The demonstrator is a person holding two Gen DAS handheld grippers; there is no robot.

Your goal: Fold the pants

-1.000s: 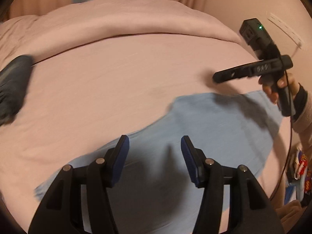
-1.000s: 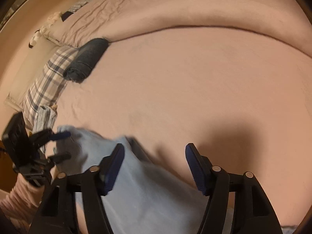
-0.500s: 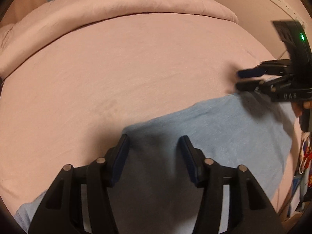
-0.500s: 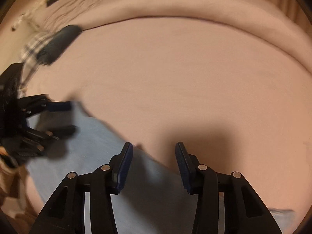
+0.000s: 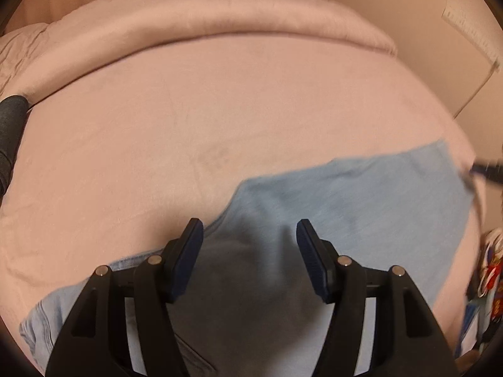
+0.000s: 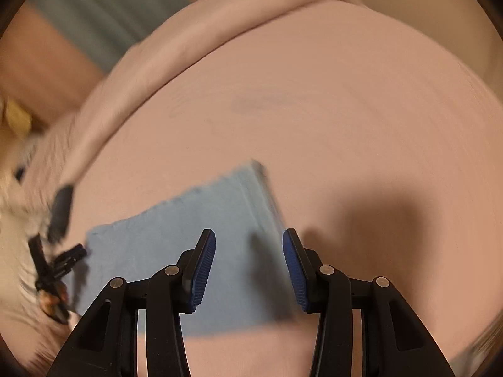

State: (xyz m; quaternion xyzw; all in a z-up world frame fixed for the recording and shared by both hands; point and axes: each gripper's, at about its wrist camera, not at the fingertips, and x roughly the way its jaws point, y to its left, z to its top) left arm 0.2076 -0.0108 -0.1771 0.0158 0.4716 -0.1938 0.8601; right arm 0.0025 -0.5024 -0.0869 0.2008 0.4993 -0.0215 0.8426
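The light-blue pants are seen laid flat on the pink bed sheet, already doubled over, judged from the stacked edges at the far right corner in the right wrist view. In the left wrist view the long axis is seen running from near left to far right, with a stitched hem or waistband at the near left end; which one cannot be told.

The left gripper is held just above the middle of the fabric, jaws spread wide, nothing between the 2 pads. The right gripper is held over the right-hand end of the pants, jaws likewise parted and empty; that view is motion-blurred, so contact with the cloth cannot be told. The right gripper's tip is also glimpsed at the far right edge of the left view, just beside the cloth's far right corner.

Key relation, as a judgement: each end of the long axis is covered by 1 gripper, the right nearer the far right end, the left nearer the middle and near left end. The next fold is probably made across that axis, 1 end brought over the other.

A dark rolled item lies well apart at the left edge.
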